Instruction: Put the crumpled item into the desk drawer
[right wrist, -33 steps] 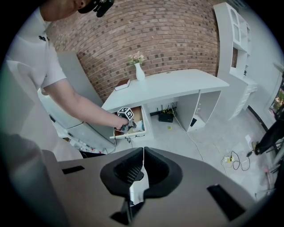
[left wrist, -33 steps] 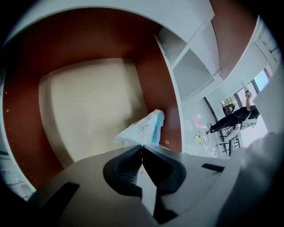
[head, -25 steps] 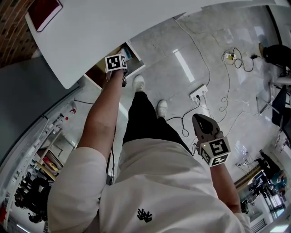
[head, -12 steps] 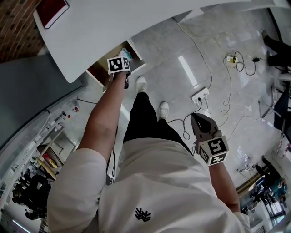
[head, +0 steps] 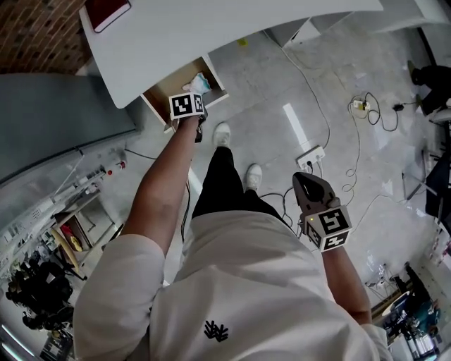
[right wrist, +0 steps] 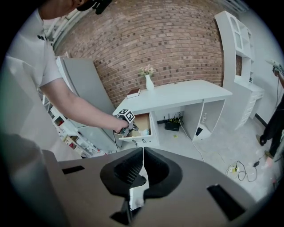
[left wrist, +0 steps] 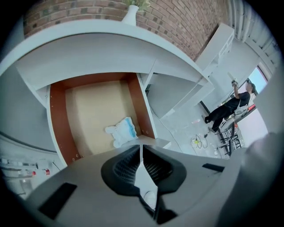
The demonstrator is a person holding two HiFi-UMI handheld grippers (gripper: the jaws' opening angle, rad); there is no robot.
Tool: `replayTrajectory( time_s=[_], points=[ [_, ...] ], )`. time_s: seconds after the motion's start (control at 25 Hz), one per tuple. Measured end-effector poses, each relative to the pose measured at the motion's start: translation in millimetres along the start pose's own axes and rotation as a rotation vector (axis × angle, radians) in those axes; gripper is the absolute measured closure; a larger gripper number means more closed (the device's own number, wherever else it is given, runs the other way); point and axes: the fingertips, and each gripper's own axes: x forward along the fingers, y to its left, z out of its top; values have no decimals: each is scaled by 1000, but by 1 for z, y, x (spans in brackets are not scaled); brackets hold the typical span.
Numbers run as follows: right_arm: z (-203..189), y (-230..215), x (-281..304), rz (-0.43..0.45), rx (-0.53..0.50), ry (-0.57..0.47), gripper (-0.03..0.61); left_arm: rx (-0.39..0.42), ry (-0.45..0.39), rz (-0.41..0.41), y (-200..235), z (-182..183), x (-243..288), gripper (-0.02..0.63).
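Observation:
The crumpled white and blue item (left wrist: 120,131) lies inside the open desk drawer (left wrist: 57,119), near its front right corner. In the head view the item (head: 199,82) shows in the drawer (head: 161,95) under the white desk (head: 211,32). My left gripper (head: 189,108) hangs just above the drawer's front edge, apart from the item. Its jaws are shut with nothing between them, as the left gripper (left wrist: 141,150) shows in its own view. My right gripper (head: 312,192) is held low at my right side, shut and empty, far from the drawer (right wrist: 142,124).
A red book (head: 106,10) lies on the desk, and a vase (right wrist: 150,83) stands on it. A power strip (head: 310,150) and cables lie on the floor. A grey cabinet (right wrist: 82,84) stands left of the desk, a white shelf unit (right wrist: 239,40) to its right.
My left gripper has drawn back slightly from the drawer. More of the open drawer and the item in it now shows. The right gripper has hardly moved.

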Motion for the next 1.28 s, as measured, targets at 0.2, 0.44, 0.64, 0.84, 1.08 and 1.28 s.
replayTrajectory(
  time_s=[0.2,0.44,0.64,0.84,1.08,1.28],
  points=[
    [-14,10,-31,22,-41,-30,548,-8,-50,-5,-16,-24,-46,588],
    [-27,19,-64,50,-88,-69,548,-9,-97,-16,-35,-58,-102,588],
    [-34,29,-86,84,-119,-105,548,9,-142,-40,-58,-82,-146,588],
    [-41,42,-104,115,-151,-134,548,32,-173,-69,-83,-109,-189,588],
    [-43,53,-124,148,-172,-163,548,61,-225,-117,-114,-135,-238,588],
    [-44,58,-139,164,-191,-184,548,83,-285,-182,-148,-154,-282,588]
  ],
)
